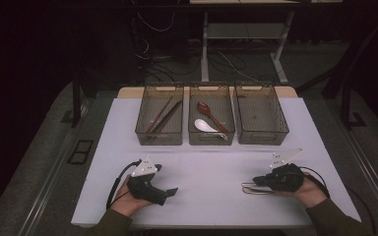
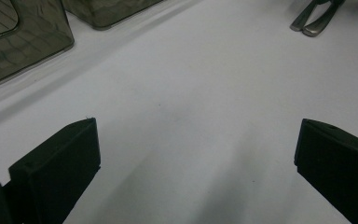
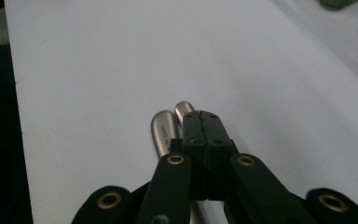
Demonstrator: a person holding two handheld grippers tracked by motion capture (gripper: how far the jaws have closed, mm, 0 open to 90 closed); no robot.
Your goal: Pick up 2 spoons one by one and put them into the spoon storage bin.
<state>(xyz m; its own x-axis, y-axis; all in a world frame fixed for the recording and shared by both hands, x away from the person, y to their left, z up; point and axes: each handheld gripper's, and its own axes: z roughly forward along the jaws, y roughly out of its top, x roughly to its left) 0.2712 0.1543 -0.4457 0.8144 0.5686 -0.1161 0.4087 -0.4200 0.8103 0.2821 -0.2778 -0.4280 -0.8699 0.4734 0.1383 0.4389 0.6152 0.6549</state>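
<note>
White tabletop (image 1: 206,162) fills the middle of the high view, with three smoky bins along its far edge: the left bin (image 1: 160,115) holds chopsticks, the middle bin (image 1: 211,115) holds a brown spoon and a white spoon, and the right bin (image 1: 261,115) looks empty. At the lower right of that view the right gripper (image 1: 256,182) lies low over two metal utensil handles (image 3: 170,128) that rest on the tabletop; in the right gripper view its jaws are pressed together with the handles showing just beneath and to the left of the tips, so whether it truly pinches either handle cannot be told. The risk, as I judge it, is that the jaws have closed above the metal, or on one piece alone, and a lift leaves a handle behind or lets it slide out. At the lower left, the left gripper (image 1: 170,191) rests on the tabletop, jaws spread wide, holding nothing.
</note>
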